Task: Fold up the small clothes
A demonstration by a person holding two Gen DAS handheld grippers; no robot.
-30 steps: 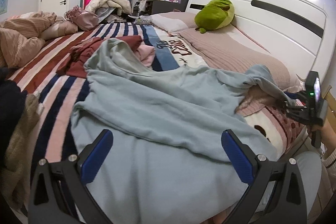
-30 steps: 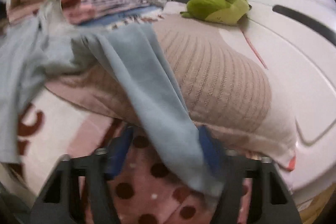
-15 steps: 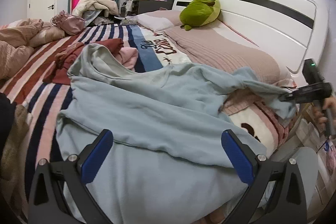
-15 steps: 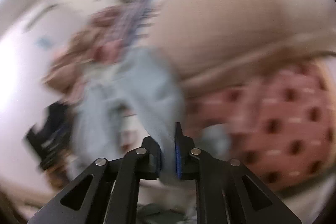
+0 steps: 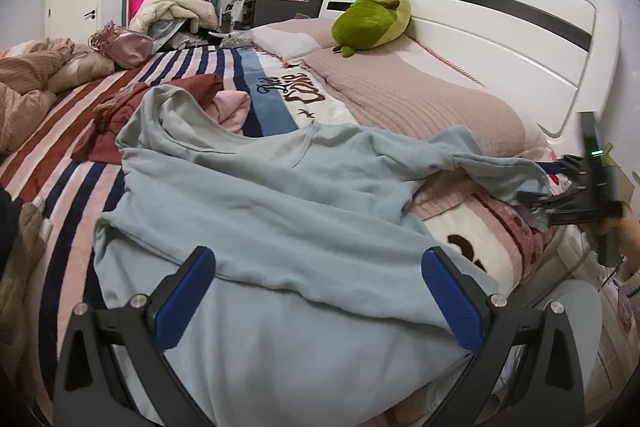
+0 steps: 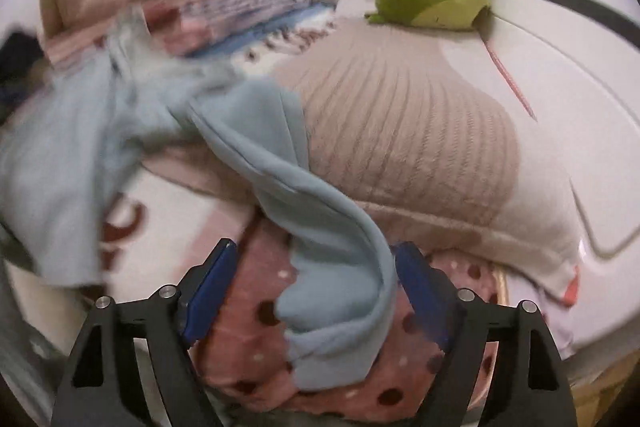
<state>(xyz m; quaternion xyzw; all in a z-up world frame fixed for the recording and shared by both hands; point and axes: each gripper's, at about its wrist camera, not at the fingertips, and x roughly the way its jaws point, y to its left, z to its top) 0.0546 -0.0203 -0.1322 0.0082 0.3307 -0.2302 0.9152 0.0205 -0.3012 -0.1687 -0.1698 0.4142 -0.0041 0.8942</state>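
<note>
A light blue long-sleeved top (image 5: 280,211) lies spread across the bed, its hem towards me. My left gripper (image 5: 316,267) hovers over the hem, open, with nothing between its blue pads. One sleeve (image 5: 500,167) stretches right to my right gripper (image 5: 538,187), held by a hand at the bed's edge. In the right wrist view the sleeve end (image 6: 328,227) lies loose on the pink dotted blanket (image 6: 248,315) between the fingers of my right gripper (image 6: 316,259). Its jaws are opening; the left pad stands clear of the cloth and the right pad is beside it.
A ribbed beige pillow (image 5: 420,103) and a green plush toy (image 5: 372,17) lie against the white headboard (image 5: 500,27). A dark red garment (image 5: 132,115) and a pink one (image 5: 232,107) are heaped behind the top on the striped blanket (image 5: 72,179). Bedding is piled at far left.
The right gripper, shut on the sleeve end half a second ago, now has its jaws spread wide and the sleeve rests on the dotted blanket. The left gripper stays open over the hem.
</note>
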